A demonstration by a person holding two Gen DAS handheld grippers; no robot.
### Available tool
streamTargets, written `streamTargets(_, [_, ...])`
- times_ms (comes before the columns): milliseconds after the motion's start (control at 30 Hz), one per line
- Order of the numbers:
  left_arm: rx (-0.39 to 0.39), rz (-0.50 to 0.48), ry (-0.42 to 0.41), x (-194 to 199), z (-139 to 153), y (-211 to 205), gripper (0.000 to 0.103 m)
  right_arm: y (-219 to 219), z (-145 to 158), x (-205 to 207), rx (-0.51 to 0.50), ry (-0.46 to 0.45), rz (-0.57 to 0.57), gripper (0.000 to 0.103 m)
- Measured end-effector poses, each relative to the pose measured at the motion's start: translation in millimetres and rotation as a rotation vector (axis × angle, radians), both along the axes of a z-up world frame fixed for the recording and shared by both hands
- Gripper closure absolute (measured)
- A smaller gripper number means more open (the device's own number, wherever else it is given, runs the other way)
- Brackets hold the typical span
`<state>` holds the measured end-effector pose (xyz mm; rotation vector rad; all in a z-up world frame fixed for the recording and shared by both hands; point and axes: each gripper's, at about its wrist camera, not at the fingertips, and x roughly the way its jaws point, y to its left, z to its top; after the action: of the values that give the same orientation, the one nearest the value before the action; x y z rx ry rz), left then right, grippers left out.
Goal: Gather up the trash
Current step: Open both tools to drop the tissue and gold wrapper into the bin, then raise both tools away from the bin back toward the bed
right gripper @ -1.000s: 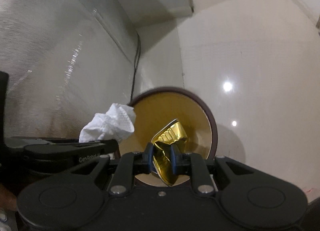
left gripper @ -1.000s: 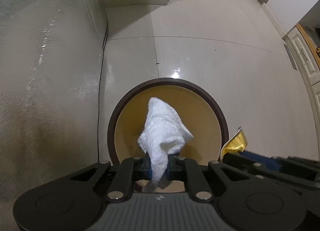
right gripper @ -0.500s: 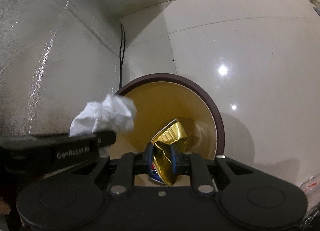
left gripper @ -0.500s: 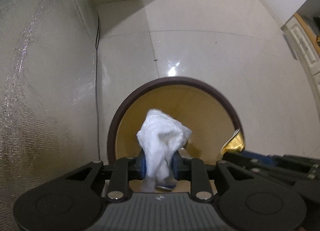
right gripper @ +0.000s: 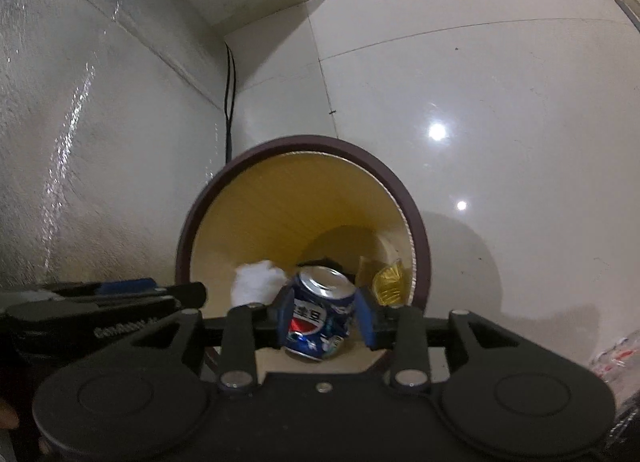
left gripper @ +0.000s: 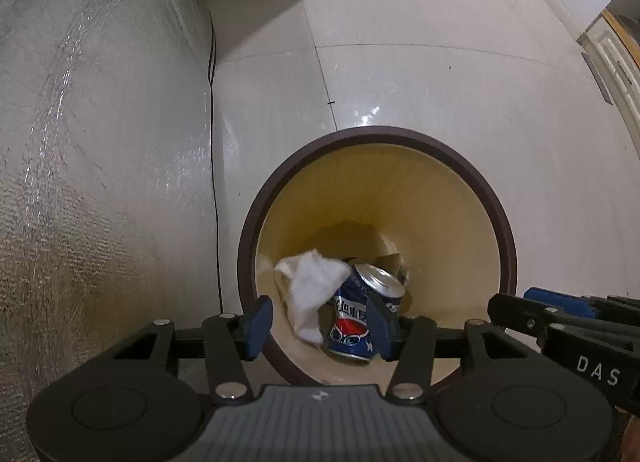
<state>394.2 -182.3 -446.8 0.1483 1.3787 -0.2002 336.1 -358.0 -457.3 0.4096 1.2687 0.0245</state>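
Inside the round bin (left gripper: 502,229), against its yellow inner wall, lay a crumpled white tissue (left gripper: 310,294), a dented blue soda can (left gripper: 358,316) just right of it and touching it, and a gold foil wrapper (right gripper: 387,282) farther right near the wall. Something dark lay behind the can, too dim to identify. Above the bin's near rim, the left tool (left gripper: 318,326) pointed steeply down with its blue-padded jaws parted and gripping nothing; they had just been opening, and the tissue was loose below them. Beside it on the right, the right tool (right gripper: 323,316) hung likewise, its jaws just opened a smaller way and empty, the can seen between them. Pale glossy floor tiles (left gripper: 440,81) surrounded the bin, with a silvery textured wall (left gripper: 100,141) on the left and a black cable (left gripper: 214,161) running along its base.
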Motion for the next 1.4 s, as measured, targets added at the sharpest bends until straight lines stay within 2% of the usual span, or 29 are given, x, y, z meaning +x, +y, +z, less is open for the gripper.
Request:
streamTargets(300, [0.014, 0.030, -0.002, -10, 9, 10, 0.031, -1, 11, -9, -0.016, -0.017, 0.036, 0.067])
streamTargets(400, [0.011, 0.043, -0.009, -19, 22, 14, 0.022, -1, 15, -12, -0.019, -0.026, 0.049, 0.061])
streamTargets(467, [0.011, 0.056, -0.015, -23, 28, 16, 0.013, -1, 18, -15, -0.025, -0.034, 0.056, 0.058])
streamTargets(567, [0.009, 0.072, -0.029, -29, 36, 18, 0.005, -2, 24, -21, -0.029, -0.046, 0.055, 0.048])
streamTargets(700, [0.028, 0.088, -0.042, -35, 43, 20, 0.003, -6, 32, -27, -0.033, -0.063, 0.047, 0.024])
streamTargets(867, [0.055, 0.112, -0.073, -44, 57, 26, 0.000, -11, 44, -39, -0.050, -0.077, 0.026, 0.006])
streamTargets(1000, [0.025, 0.120, -0.081, -53, 70, 29, 0.000, -15, 54, -48, -0.061, -0.093, 0.007, 0.000])
streamTargets(1233, [0.005, 0.134, -0.111, -75, 95, 36, 0.000, -20, 72, -68, -0.093, -0.114, -0.007, 0.000])
streamTargets(1400, [0.021, 0.134, -0.139, -90, 110, 38, 0.000, -24, 88, -82, -0.118, -0.133, -0.021, 0.000])
